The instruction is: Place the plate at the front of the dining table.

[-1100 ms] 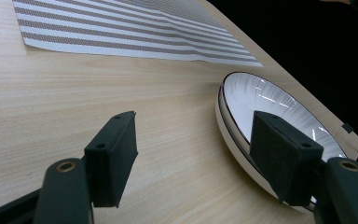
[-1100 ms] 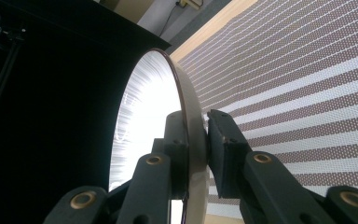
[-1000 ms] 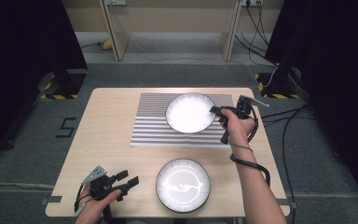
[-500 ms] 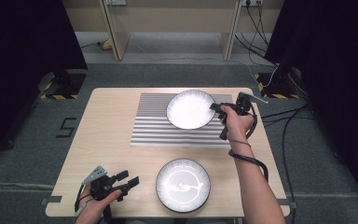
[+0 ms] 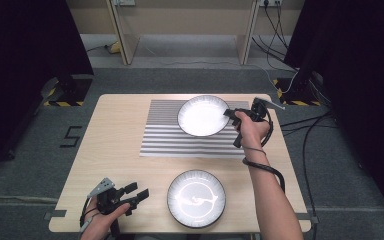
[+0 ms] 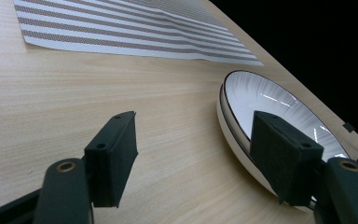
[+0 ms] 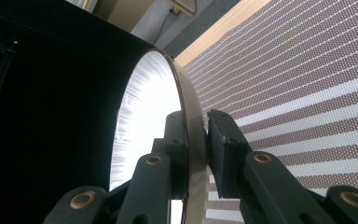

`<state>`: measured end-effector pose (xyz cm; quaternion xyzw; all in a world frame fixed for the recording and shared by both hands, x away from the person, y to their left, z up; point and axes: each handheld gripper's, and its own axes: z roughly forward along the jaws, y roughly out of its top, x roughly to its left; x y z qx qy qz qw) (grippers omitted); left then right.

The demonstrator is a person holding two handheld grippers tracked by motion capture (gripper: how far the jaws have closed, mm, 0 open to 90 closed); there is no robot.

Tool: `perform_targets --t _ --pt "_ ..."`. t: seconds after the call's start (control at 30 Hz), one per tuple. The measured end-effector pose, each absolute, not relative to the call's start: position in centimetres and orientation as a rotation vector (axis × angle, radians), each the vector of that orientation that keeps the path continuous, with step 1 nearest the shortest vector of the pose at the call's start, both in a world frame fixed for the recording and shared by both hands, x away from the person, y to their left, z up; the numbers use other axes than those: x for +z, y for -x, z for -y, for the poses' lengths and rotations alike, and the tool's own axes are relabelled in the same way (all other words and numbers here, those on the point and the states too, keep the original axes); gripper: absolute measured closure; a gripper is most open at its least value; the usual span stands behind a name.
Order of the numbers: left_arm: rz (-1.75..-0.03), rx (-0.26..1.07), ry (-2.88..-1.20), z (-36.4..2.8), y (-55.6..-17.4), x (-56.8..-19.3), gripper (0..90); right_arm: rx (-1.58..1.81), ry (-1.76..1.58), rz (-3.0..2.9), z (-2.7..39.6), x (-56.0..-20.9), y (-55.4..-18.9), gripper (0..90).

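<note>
A white plate with a dark rim (image 5: 202, 116) is over the far part of the striped placemat (image 5: 165, 135). My right gripper (image 5: 228, 114) is shut on its right rim. In the right gripper view the two jaws pinch the plate's edge (image 7: 144, 107) at the gripper (image 7: 198, 126), with the mat (image 7: 307, 84) behind. I cannot tell whether the plate touches the mat. A second white plate (image 5: 196, 198) lies on the bare wood at the table's near edge. My left gripper (image 5: 139, 192) stands open just left of it, jaws wide, with the plate (image 6: 270, 100) beyond its right jaw.
The wooden table (image 5: 115, 150) has bare wood left of the mat and between the mat and the near plate. Cables (image 5: 305, 125) trail on the floor at the right. A cable loops from the right gripper along the forearm (image 5: 267, 172).
The far plate and the right gripper have shifted slightly toward the far edge. The left gripper and the near plate have not moved.
</note>
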<state>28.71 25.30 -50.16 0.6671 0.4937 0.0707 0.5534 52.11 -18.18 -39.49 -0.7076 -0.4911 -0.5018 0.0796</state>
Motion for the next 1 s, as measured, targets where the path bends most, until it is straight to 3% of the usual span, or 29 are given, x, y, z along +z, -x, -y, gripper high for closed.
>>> perform_targets --t 1.0 --pt "-1.167 0.164 -1.578 -25.3 -28.8 -50.3 31.4 -1.500 2.170 1.415 18.2 -40.1 -54.0 78.1"
